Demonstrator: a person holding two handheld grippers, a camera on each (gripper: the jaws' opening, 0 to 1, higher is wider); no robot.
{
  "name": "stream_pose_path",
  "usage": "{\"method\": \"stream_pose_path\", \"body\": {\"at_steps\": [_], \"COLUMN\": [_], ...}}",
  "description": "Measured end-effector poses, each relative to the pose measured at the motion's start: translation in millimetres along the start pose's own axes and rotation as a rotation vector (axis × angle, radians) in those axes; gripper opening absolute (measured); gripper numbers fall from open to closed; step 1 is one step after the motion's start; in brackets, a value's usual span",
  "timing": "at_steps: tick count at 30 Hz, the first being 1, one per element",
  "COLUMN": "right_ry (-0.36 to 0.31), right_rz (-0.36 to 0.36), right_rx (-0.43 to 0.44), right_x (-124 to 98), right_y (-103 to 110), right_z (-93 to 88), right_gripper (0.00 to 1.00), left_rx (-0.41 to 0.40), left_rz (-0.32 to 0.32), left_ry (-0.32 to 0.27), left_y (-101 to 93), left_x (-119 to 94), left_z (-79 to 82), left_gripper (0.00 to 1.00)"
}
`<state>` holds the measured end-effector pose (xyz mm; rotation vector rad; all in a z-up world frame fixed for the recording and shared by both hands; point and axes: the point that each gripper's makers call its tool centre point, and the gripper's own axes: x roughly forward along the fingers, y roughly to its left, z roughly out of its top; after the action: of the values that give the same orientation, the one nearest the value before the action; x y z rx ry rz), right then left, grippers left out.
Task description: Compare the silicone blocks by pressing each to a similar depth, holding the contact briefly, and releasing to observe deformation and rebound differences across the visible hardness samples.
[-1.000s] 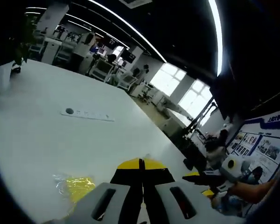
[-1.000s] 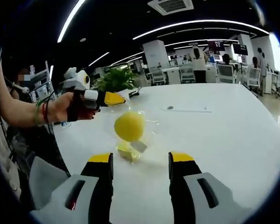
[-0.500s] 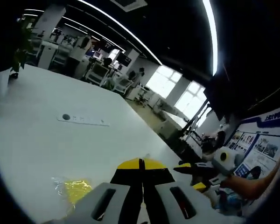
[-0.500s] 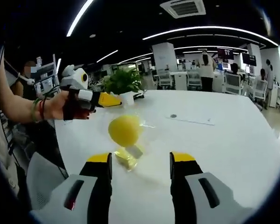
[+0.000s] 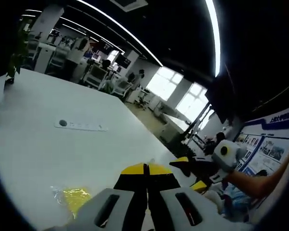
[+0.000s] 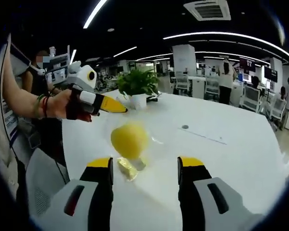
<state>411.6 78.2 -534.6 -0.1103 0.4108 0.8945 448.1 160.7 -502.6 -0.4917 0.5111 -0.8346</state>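
The right gripper (image 6: 144, 166) is hovering above the white table (image 6: 231, 159) with its jaws standing wide apart, holding nothing. Between them and a little ahead, a round yellow block (image 6: 129, 139) is sitting in clear plastic wrap, with a smaller yellow piece (image 6: 127, 168) lying just beside it toward the camera. The left gripper (image 5: 145, 169) is pointing across the table with its yellow-tipped jaws pressed together, gripping nothing; in the right gripper view it (image 6: 114, 105) is raised above the blocks, off to the near edge. A crumpled yellow wrapper (image 5: 72, 197) is lying low in the left gripper view.

To do the press well, the tip should probably come straight down on the middle of the round block, since it looks likely to roll or slip inside the wrap. The free gripper could steady it.

The table is glossy and mostly bare; a thin strip (image 5: 81, 126) is lying farther out, and a potted plant (image 6: 137, 86) is standing at the far edge. Beyond, an open office is glowing under long ceiling lights.
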Motion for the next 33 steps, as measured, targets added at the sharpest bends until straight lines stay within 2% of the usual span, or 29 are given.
{"method": "stream_pose_path", "body": {"at_steps": [8, 14, 22, 33], "right_ry": [0.046, 0.077, 0.09, 0.162], "right_rz": [0.094, 0.145, 0.186, 0.253], "right_rx": [-0.121, -0.182, -0.205, -0.268], "right_x": [22, 39, 55, 76], "right_y": [7, 12, 16, 20], "right_z": [19.3, 25.3, 29.8, 23.4], "right_gripper": [0.51, 0.51, 0.5, 0.51], "left_rx": [0.01, 0.012, 0.008, 0.008], "left_rz": [-0.011, -0.023, -0.034, -0.053], "left_ry": [0.002, 0.01, 0.006, 0.014], "left_y": [-4.7, -6.5, -7.4, -10.5], "left_x": [1, 2, 5, 6], "left_z": [2.4, 2.1, 3.5, 4.2], "left_gripper": [0.0, 0.0, 0.0, 0.0]}}
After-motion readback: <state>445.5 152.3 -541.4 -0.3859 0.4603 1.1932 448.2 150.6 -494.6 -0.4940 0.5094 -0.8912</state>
